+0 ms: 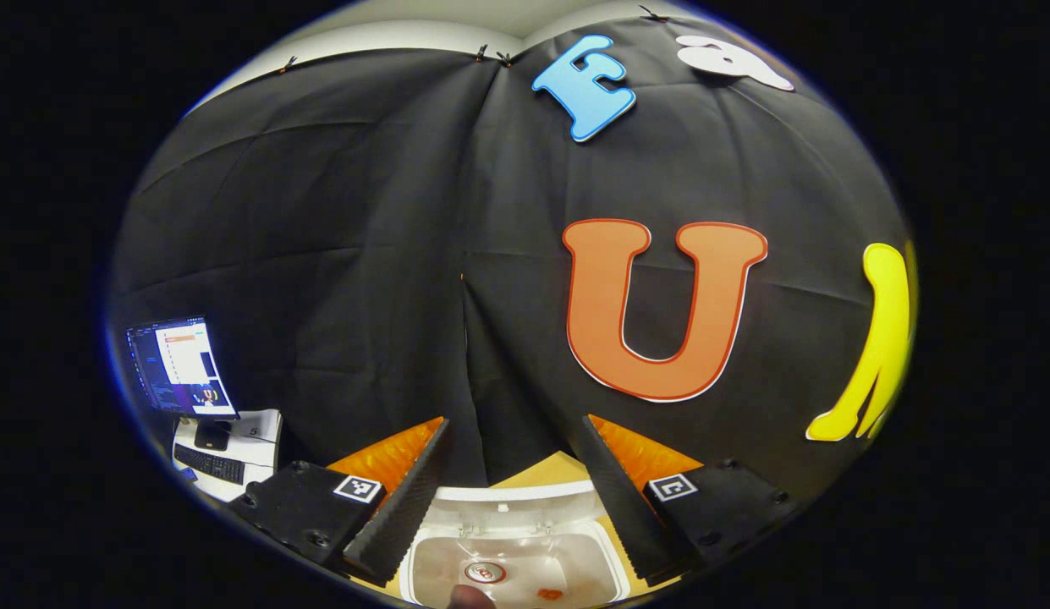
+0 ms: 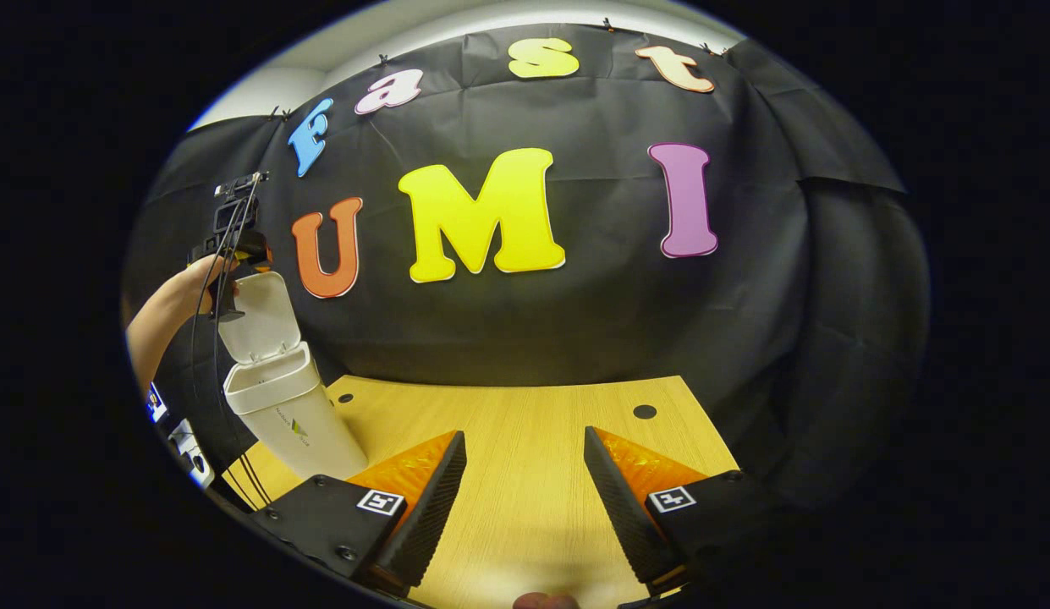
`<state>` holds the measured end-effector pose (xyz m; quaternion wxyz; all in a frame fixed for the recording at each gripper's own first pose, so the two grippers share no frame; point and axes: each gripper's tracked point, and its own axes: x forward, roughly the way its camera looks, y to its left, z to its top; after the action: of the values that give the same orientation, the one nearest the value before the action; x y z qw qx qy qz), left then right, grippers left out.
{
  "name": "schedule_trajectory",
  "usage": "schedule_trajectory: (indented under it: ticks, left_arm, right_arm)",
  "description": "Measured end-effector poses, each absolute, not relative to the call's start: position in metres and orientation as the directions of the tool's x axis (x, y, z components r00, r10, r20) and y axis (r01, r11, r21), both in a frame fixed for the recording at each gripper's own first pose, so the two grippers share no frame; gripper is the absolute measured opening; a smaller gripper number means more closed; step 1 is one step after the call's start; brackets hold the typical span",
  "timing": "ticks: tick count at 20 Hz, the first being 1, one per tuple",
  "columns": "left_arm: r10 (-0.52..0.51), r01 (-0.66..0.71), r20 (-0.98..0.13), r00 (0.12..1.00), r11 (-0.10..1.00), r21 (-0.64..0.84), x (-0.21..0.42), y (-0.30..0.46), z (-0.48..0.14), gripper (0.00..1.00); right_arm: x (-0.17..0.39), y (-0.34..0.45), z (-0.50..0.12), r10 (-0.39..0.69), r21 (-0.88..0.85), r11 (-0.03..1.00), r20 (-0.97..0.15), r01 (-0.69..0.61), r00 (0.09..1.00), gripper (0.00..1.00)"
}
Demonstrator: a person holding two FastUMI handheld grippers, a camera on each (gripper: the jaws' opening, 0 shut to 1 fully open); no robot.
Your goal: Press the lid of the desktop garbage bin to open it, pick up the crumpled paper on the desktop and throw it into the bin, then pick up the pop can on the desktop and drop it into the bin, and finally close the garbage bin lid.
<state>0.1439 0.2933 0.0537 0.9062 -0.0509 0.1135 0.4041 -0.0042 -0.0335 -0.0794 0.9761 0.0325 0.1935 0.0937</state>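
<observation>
The left claw [image 1: 514, 499] hangs directly above the white plastic desktop garbage bin [image 1: 613, 568], its fingers spread wide apart with nothing between them. In the left gripper view the bin's mouth sits at 6 o'clock, and at the bottom of the bin lies the silver-topped metal pop can [image 1: 485, 573], top end up, with a small orange-red scrap [image 1: 548, 594] just beside it at its 3 o'clock. That placement suggests the can has been dropped and the claw stands empty over the opening for that reason.

In the right gripper view the bin [image 2: 292, 419] stands at 9 o'clock on the pale wooden worktop [image 2: 525, 474], its white hinged lid [image 2: 258, 317] tilted up and back. The left claw [image 2: 237, 245], held by a person's hand [image 2: 195, 279], is beside the lid's upper edge, probably so it can push the lid down. Whether it touches the lid I cannot tell.

The right claw [image 2: 525, 499] waits with fingers apart and empty over bare worktop, well clear of the bin.

Only closing the lid seems left.
</observation>
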Motion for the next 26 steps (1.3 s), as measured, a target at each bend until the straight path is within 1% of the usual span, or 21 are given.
schedule_trajectory:
  ticks: [3,6,11,17,22,23,25,26]
  left_arm:
    - [0.711,-0.728,-0.238,0.661,0.685,0.023,0.123,0.261,0.043,0.98]
    - [0.689,-0.714,-0.25,0.68,0.7,-0.012,0.103,0.233,0.016,0.98]
    - [0.646,-0.671,-0.264,0.716,0.742,-0.004,0.084,0.198,-0.024,0.97]
    - [0.619,-0.645,-0.287,0.731,0.764,0.008,0.067,0.178,-0.07,0.96]
    - [0.612,-0.639,-0.335,0.716,0.768,0.038,0.055,0.172,-0.105,0.95]
    - [0.616,-0.633,-0.305,0.726,0.772,0.052,0.059,0.171,-0.099,0.96]
    - [0.611,-0.632,-0.326,0.722,0.773,0.048,0.054,0.17,-0.107,0.95]
    - [0.609,-0.632,-0.296,0.736,0.774,0.023,0.054,0.173,-0.106,0.96]
  right_arm:
    - [-0.006,-0.036,-0.076,0.228,0.106,0.973,-0.357,-0.204,0.906,0.89]
    - [-0.01,-0.039,-0.073,0.253,0.098,0.968,-0.347,-0.233,0.903,0.89]
    - [-0.016,-0.046,-0.079,0.263,0.079,0.965,-0.359,-0.252,0.896,0.89]
    - [-0.017,-0.054,-0.08,0.245,0.049,0.969,-0.363,-0.244,0.899,0.89]
    - [-0.019,-0.063,-0.082,0.21,0.05,0.977,-0.366,-0.206,0.907,0.89]
    - [-0.02,-0.064,-0.082,0.207,0.051,0.978,-0.365,-0.202,0.908,0.89]
    - [-0.022,-0.063,-0.083,0.205,0.056,0.979,-0.365,-0.198,0.908,0.89]
    - [-0.022,-0.063,-0.084,0.201,0.059,0.979,-0.366,-0.193,0.909,0.89]
